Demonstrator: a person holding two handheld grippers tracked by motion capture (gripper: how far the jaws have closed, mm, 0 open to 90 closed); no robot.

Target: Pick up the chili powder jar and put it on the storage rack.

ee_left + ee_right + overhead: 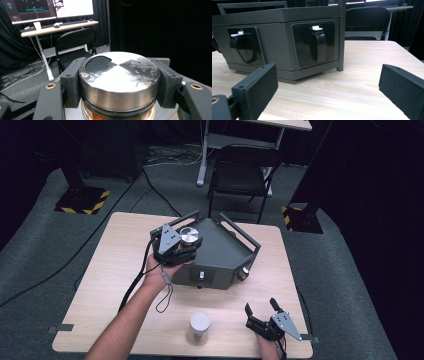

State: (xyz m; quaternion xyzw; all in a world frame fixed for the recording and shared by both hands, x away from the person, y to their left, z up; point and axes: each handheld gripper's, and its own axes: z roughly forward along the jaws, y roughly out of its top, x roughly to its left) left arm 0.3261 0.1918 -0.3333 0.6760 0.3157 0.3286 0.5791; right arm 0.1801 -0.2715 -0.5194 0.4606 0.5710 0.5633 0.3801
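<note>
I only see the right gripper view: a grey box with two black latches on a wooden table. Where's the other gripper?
Observer: The left gripper is over the grey box, at its far-left corner.
Operator: Is it holding something?
Observer: Yes, it's shut on a metal-lidded jar.
Operator: Anything else close to me?
Observer: A pale-lidded jar stands just left of your right gripper.

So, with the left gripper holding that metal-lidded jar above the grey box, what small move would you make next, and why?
Probably lower it gently onto the grey box. The left gripper is shut on the jar, its pads clamping the metal lid from both sides, and it sits over the box's near left corner. The right gripper rests open.
</note>
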